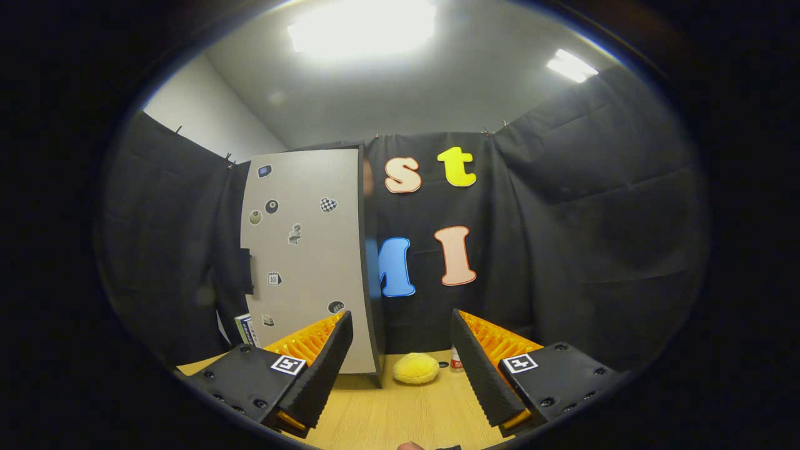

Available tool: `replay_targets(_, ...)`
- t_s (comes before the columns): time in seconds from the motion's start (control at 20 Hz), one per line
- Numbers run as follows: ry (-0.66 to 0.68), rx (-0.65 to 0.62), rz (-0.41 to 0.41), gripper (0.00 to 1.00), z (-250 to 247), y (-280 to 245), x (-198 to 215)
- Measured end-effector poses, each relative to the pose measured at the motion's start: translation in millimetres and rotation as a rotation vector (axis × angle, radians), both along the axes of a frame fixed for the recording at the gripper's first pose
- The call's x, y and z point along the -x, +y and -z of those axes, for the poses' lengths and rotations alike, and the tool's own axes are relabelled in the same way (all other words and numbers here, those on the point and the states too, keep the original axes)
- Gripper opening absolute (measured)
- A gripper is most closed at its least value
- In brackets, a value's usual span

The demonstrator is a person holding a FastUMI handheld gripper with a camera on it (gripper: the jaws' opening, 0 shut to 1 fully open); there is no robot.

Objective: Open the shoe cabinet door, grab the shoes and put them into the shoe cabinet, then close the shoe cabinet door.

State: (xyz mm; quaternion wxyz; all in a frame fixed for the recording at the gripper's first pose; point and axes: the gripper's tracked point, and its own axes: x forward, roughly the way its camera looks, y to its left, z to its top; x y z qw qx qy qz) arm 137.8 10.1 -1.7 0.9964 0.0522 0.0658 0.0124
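Ahead of the wide-open, empty jaws [401,369], bare wooden counter [400,412] extends to a yellow fluffy shoe [415,367]. Just left stands the pale, sticker-covered cabinet door [306,256], its edge beside the left finger.

Recording booth, black cloth walls [594,219], ceiling light panels [362,28]

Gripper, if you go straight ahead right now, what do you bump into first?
Probably the yellow plush shoe on the table, just ahead between the open gripper's fingers. The cabinet stands slightly left; depth is unclear.
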Motion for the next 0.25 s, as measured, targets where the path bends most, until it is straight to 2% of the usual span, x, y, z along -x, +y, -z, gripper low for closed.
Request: replay_targets(0.25,-0.008,0.011,-0.004,0.98,-6.4,11.7,-0.2)
